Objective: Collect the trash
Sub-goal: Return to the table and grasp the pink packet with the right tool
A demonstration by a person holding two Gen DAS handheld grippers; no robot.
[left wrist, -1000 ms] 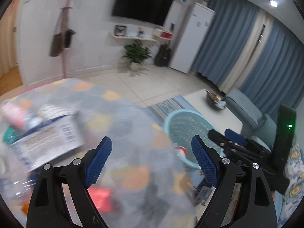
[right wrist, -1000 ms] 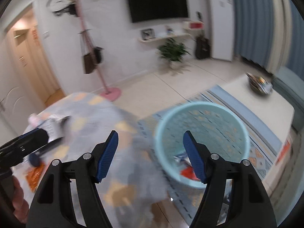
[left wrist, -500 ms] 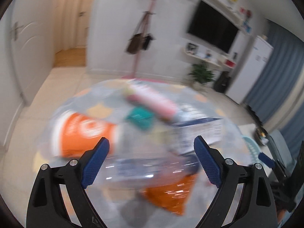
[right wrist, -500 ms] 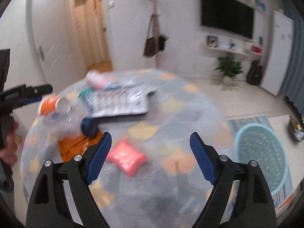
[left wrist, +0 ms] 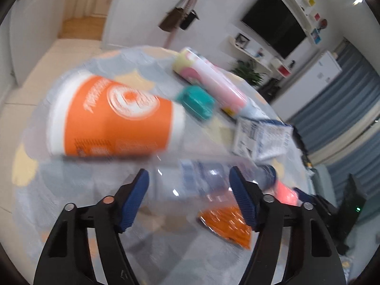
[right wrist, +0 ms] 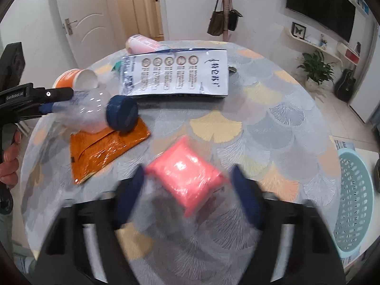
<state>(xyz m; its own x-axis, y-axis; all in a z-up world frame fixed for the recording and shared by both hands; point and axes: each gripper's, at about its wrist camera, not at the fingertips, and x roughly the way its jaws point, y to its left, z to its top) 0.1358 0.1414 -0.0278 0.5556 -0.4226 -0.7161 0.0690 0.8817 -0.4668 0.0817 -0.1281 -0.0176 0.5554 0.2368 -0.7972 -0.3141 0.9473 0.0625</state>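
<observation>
Trash lies on a round table with a patterned cloth [right wrist: 273, 118]. In the left wrist view my left gripper [left wrist: 187, 178] is low over a clear plastic bottle [left wrist: 204, 180] with a blue cap. Its jaws are closing, with the bottle's body between them and no firm press showing. An orange paper cup [left wrist: 111, 118] lies on its side just beyond. In the right wrist view my right gripper [right wrist: 188, 178] straddles a pink packet [right wrist: 187, 175]. Its jaws are closing too, and the pads stand beside the packet's edges. The left gripper [right wrist: 54, 102] shows at the far left, at the bottle [right wrist: 87, 111].
An orange foil wrapper [right wrist: 106, 147], a large white printed packet [right wrist: 175, 73], a pink tube [left wrist: 213, 80] and a teal piece [left wrist: 197, 102] also lie on the table. A light blue slatted basket [right wrist: 353, 201] stands on the floor at the right. A person's hand [right wrist: 9, 156] holds the left gripper.
Both views swung away from the blue basket and onto the table. The left gripper came down over the bottle, the right over the pink packet. Both pairs of jaws have narrowed.
</observation>
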